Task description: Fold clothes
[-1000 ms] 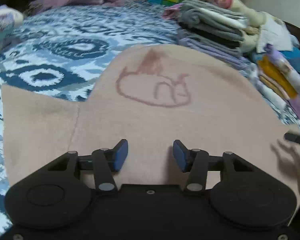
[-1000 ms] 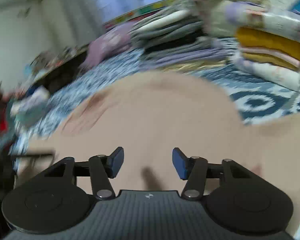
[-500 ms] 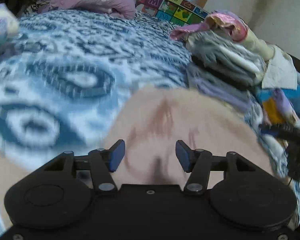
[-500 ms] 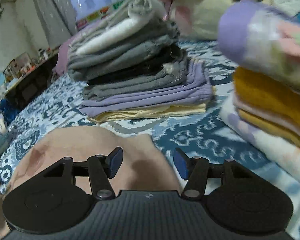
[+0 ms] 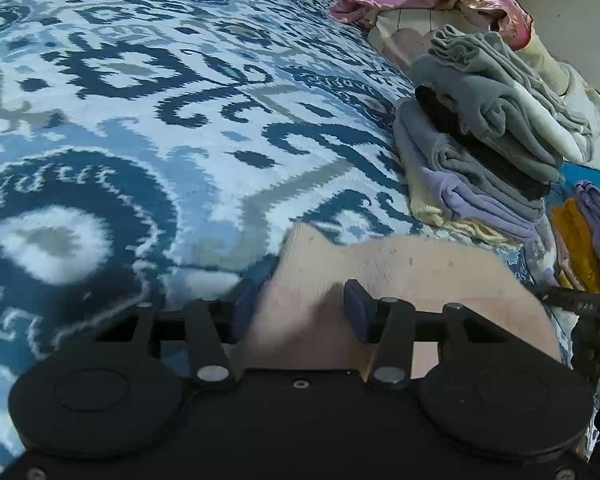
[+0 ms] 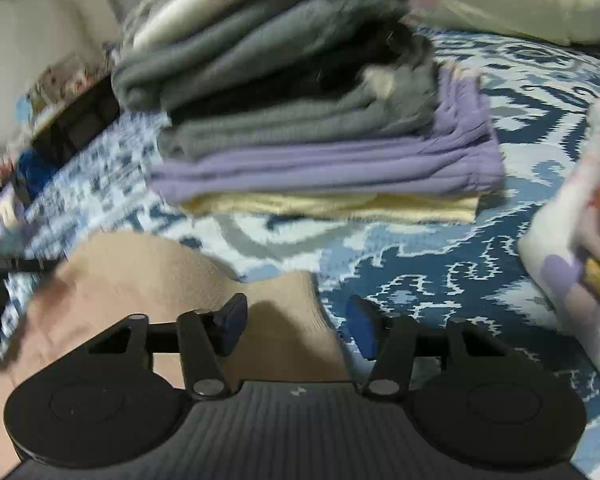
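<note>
Patterned bedspread [image 5: 148, 128], one beige garment [image 5: 400, 264], both grippers' fingers [image 5: 356, 312] [image 6: 232, 320] apart, one folded stack [image 6: 308, 120]

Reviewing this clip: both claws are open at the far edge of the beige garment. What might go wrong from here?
1. The left claw and right claw each sit over a far corner of the beige garment. Their jaws are open, so closing unevenly could give a skewed fold.
2. The stack of folded clothes lies just beyond the garment's edge; a forward swing of the right claw might knock it.
3. The right wrist view is blurred, so a grasp could miss the thin edge.
</note>
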`<state>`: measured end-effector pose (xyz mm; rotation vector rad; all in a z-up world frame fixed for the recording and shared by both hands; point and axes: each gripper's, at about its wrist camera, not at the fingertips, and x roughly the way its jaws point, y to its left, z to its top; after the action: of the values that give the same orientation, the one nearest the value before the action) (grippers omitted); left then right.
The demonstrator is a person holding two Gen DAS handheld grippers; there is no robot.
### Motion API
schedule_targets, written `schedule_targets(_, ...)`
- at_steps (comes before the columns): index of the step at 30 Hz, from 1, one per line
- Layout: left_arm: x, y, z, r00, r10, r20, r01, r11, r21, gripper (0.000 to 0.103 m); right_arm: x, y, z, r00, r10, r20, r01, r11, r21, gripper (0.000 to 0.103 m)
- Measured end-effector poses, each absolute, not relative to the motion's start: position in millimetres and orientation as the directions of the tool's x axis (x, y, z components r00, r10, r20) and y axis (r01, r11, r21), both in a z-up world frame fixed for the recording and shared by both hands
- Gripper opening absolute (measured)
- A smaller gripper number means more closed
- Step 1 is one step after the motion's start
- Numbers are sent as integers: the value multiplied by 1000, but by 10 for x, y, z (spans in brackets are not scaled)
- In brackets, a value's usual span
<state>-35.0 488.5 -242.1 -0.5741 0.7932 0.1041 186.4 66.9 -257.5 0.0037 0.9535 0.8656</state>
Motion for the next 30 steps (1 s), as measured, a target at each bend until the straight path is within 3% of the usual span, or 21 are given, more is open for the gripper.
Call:
schedule_targets(2, -310, 4908, -2430, 704, -138, -697, -290, 840, -459, 38, 1856, 707, -2614, 271, 644, -716, -657, 667, 351, 37)
schedule_targets(3, -292, 4910, -2430, 702, -144, -697, -285, 841, -460, 28, 1848, 713, -2621, 272, 644, -715, -661, 665, 348, 33)
schedule_targets(4, -278, 4899, -2433, 698, -143, -702, -281, 846, -452, 20, 1840, 719, -2628, 274, 645, -713, -664, 663, 345, 17)
schedule_targets(5, -264, 4881, -2438, 692, -140, -708, -278, 853, -441, 8, 1816, 706, -2603, 295, 646, -705, -661, 670, 338, 9)
schedule_targets(8, -265, 4863, -2440, 696, -106, -710, -285, 867, -409, 5, 1702, 658, -2479, 375, 642, -669, -664, 689, 289, 7)
schedule_targets(11, -271, 4849, -2440, 702, -68, -709, -294, 879, -376, 5, 1479, 543, -2196, 499, 646, -577, -683, 704, 198, 7)
schedule_targets(15, -279, 4830, -2440, 710, -18, -704, -307, 892, -332, 5, 1301, 627, -2098, 633, 574, -520, -675, 738, -7, 7)
schedule_targets(20, -293, 4817, -2481, 720, 33, -693, -320, 902, -290, 5, 1470, 1027, -2797, 648, 402, -647, -669, 706, -232, 8)
schedule_targets(22, -311, 4837, -2482, 726, 42, -687, -332, 896, -296, 7, 1438, 1045, -2830, 678, 399, -618, -658, 703, -269, 8)
schedule_targets(24, -328, 4847, -2471, 727, 59, -684, -348, 891, -292, 13, 1491, 1011, -2787, 676, 393, -623, -644, 726, -242, 14)
schedule_targets(26, -345, 4858, -2461, 727, 77, -682, -363, 886, -287, 17, 1578, 923, -2752, 677, 375, -633, -610, 768, -197, 45)
schedule_targets(27, -353, 4863, -2456, 727, 86, -681, -371, 884, -285, 26, 1608, 872, -2704, 674, 365, -642, -591, 787, -173, 49)
schedule_targets(30, -529, 4845, -2302, 735, 175, -655, -413, 882, -226, 33, 1555, 745, -2529, 688, 366, -627, -569, 808, -153, 45)
